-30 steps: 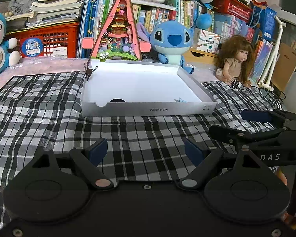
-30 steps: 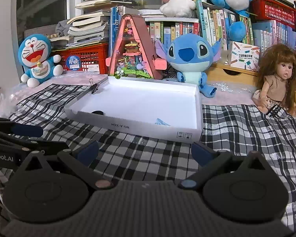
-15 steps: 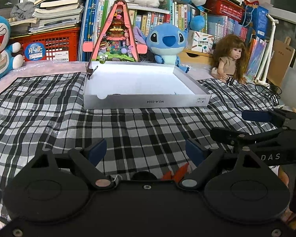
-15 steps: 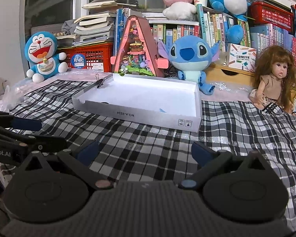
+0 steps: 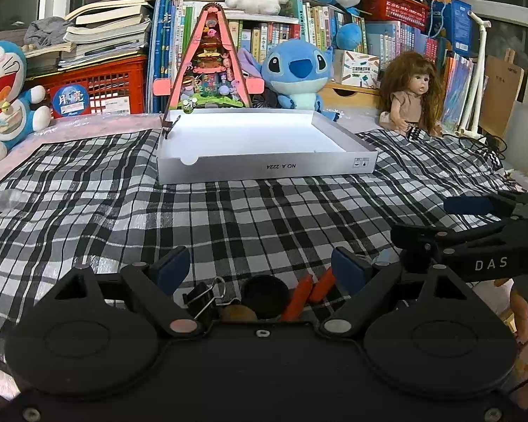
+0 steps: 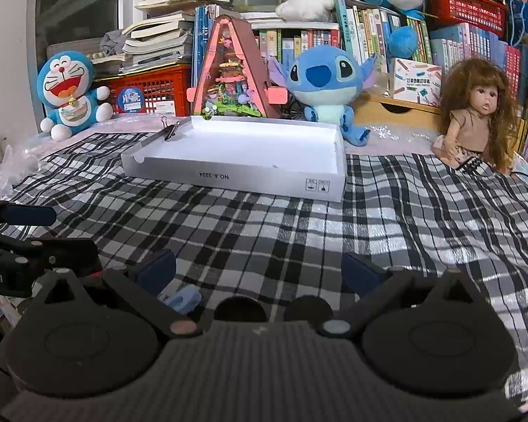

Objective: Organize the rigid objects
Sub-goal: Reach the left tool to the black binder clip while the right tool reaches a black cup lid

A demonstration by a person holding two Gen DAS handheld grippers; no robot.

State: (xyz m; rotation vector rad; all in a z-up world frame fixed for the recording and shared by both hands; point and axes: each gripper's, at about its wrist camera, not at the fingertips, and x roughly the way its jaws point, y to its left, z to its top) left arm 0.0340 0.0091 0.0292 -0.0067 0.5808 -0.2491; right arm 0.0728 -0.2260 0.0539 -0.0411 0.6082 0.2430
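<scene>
Your left tool (image 5: pixel 257 269), spread wide and gripping nothing, sits just behind the binder clip (image 5: pixel 202 299), black disc (image 5: pixel 264 295) and orange pieces (image 5: pixel 304 293) on the checked cloth (image 5: pixel 228 218), with the white box (image 5: pixel 264 167) straight ahead, unobstructed, and your right tool (image 6: pixel 260 270) equally spread alongside.

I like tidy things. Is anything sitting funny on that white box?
Yes. A black binder clip is clamped onto the white box's back-left rim, tilted with its wire handles sticking up. Nothing else on the box looks odd.
</scene>
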